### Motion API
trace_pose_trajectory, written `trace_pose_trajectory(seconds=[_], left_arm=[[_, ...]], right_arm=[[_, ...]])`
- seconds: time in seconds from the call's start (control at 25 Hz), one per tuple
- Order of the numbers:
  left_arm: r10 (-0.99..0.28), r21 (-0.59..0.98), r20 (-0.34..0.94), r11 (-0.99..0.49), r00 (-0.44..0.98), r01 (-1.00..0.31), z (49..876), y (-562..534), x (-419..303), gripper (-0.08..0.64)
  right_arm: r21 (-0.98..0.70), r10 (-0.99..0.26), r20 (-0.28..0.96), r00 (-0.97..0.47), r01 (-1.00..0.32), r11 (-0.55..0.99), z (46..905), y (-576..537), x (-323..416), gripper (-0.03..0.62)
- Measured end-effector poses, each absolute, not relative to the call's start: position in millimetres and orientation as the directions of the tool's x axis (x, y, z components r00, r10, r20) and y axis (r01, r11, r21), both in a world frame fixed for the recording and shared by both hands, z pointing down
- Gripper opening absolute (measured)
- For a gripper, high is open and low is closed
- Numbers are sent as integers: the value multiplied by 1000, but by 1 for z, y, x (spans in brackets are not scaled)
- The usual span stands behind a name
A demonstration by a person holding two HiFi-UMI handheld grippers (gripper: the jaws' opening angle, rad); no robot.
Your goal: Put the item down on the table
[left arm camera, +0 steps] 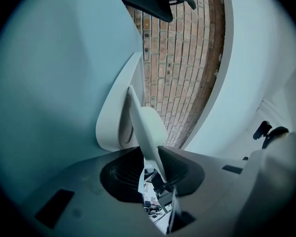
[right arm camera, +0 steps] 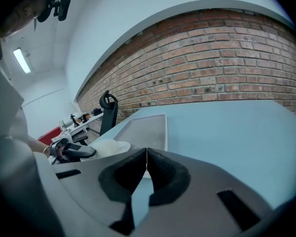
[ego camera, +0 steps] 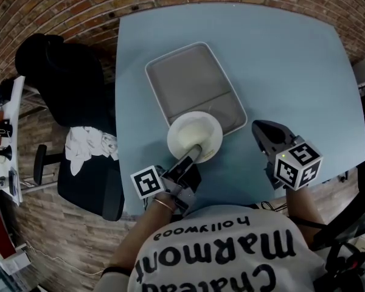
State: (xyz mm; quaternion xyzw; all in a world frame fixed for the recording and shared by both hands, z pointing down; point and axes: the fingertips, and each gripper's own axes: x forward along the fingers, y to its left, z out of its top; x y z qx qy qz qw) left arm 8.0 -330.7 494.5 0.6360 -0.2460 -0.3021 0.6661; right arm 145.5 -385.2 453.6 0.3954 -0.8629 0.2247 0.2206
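Far left, a black chair [ego camera: 85, 181] stands beside the blue tabletop [ego camera: 292, 59]. The left gripper [ego camera: 198, 154] is low at the near edge, fingers clenched on the rim of the white plate [ego camera: 191, 132]. That plate is over the near corner of the grey tray [ego camera: 194, 78], and whether it's resting or just above it, I can't tell. Out right, the right gripper [ego camera: 260, 128] hangs over the tabletop, fingers pressed together, nothing between them

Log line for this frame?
left gripper: shut on plate | plate: overlapping tray's near edge | right gripper: shut, empty, over table
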Motion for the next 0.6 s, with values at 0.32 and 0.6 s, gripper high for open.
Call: trace_pose_trajectory(seconds=[0.32, 0.6], left_arm=[[-695, 983, -43, 100, 718, 156, 502, -330, 20, 91], [-711, 957, -9, 198, 703, 213, 514, -326, 21, 92]], right_arm=[[-217, -580, 561, -591, -781, 585, 456, -385, 145, 11], [-219, -580, 559, -593, -780, 586, 454, -384, 148, 11]])
